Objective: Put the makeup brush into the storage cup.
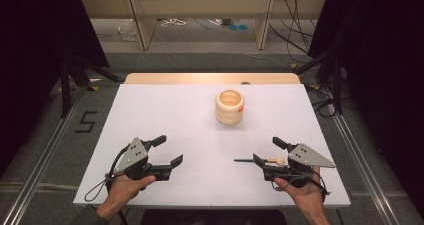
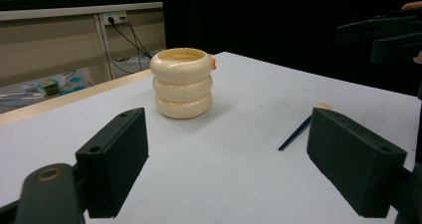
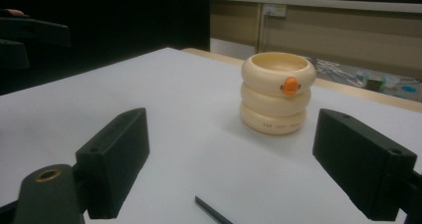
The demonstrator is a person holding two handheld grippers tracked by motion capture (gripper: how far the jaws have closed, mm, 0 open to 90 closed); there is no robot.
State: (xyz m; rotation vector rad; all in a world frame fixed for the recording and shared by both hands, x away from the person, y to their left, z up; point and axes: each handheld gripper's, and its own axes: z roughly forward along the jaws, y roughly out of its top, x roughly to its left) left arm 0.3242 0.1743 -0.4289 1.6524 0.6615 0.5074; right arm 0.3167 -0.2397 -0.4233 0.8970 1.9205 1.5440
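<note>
Near the table's point(image 1: 150, 195) front edge, both claws point(image 1: 166, 151) point(image 1: 267, 151) gape wide, well apart from the cup point(image 1: 230, 107).

One surface point(image 1: 165, 115), white, and on it just two loose things. One cup point(image 1: 230, 107): cream, made like three fat rings stacked up, with one small orange knob on its side. One brush point(image 1: 260, 160): a thin dark stick with a pale tip, lying flat, nearer the person than the cup and a little to its right. Two tongs: the left tongs point(image 1: 169, 150) nearer than the cup and off to its left, the right tongs point(image 1: 268, 151) just beside the brush. Each has two black jaws, standing wide with nothing between. Two hands, one behind each.
</note>
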